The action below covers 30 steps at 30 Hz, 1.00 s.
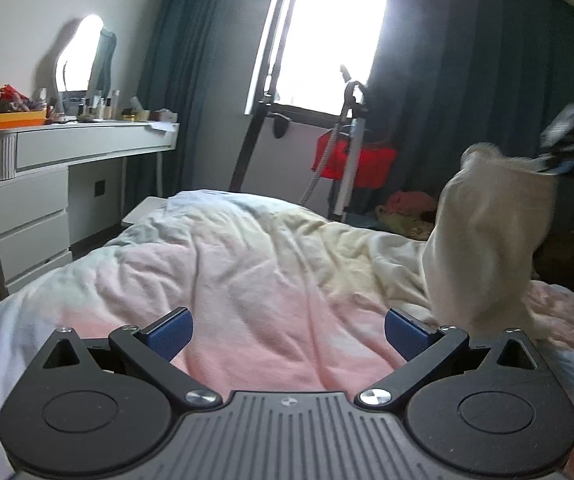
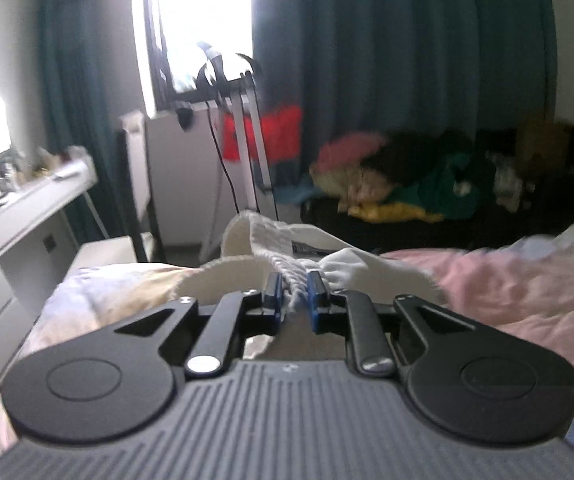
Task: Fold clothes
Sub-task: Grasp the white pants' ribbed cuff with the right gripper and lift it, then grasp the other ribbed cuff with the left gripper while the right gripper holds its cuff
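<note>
A cream knitted garment [image 1: 483, 236] hangs lifted above the bed at the right of the left wrist view, its lower end trailing on the quilt. My right gripper [image 2: 294, 295] is shut on the garment [image 2: 287, 240], a ribbed edge pinched between its blue pads; the same gripper [image 1: 567, 148] shows blurred at the garment's top in the left wrist view. My left gripper [image 1: 289, 334] hovers low over the pink quilt [image 1: 247, 280], open, nothing between its fingers. The garment hangs just right of its right finger.
A white dressing table [image 1: 67, 148] with drawers, a mirror and bottles stands at the left. A garment steamer [image 1: 347, 152] with a red item stands by the window and dark curtains. A heap of coloured clothes [image 2: 407, 184] lies beyond the bed.
</note>
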Each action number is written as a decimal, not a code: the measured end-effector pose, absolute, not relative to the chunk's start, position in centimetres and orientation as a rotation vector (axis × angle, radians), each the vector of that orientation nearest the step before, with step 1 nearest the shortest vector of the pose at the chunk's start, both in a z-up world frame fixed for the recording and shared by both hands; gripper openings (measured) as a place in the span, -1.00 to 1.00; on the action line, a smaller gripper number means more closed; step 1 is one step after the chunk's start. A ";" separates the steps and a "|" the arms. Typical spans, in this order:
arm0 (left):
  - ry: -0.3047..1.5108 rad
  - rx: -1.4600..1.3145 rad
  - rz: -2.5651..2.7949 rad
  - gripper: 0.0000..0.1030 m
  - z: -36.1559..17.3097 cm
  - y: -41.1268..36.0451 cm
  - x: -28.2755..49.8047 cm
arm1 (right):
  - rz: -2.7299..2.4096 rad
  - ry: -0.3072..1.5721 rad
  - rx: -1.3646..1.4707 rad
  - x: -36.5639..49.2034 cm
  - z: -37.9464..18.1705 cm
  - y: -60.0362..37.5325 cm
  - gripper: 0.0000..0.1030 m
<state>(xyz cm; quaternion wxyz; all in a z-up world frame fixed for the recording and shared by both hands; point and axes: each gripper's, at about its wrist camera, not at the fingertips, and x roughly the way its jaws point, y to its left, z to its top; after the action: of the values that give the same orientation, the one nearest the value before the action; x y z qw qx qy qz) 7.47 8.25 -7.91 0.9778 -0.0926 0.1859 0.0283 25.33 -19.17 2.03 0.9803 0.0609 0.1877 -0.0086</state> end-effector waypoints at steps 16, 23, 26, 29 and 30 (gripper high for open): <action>0.365 -0.075 -0.286 0.99 -7.2 -1.2 -0.7 | 0.112 0.565 0.543 5.7 -9.8 -28.5 -0.76; 0.382 0.120 -0.415 0.99 -9.8 -6.1 -2.7 | 0.117 0.520 0.523 4.1 -9.1 -29.0 -0.73; 0.368 0.221 -0.444 0.99 -10.7 -7.4 -3.3 | 0.109 0.540 0.535 4.2 -9.6 -29.4 -0.71; 0.360 0.280 -0.422 0.99 -11.7 -8.1 -2.7 | 0.085 0.532 0.527 4.2 -9.5 -29.5 -0.70; 0.363 0.294 -0.412 0.99 -12.1 -8.4 -2.3 | 0.071 0.533 0.522 4.3 -9.5 -29.6 -0.68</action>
<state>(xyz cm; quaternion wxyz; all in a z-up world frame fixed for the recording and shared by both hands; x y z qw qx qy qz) -2.26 -8.39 -12.09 0.9518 0.1448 0.1788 -0.2027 4.28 -29.56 -9.53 0.9306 0.2550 0.2605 0.0345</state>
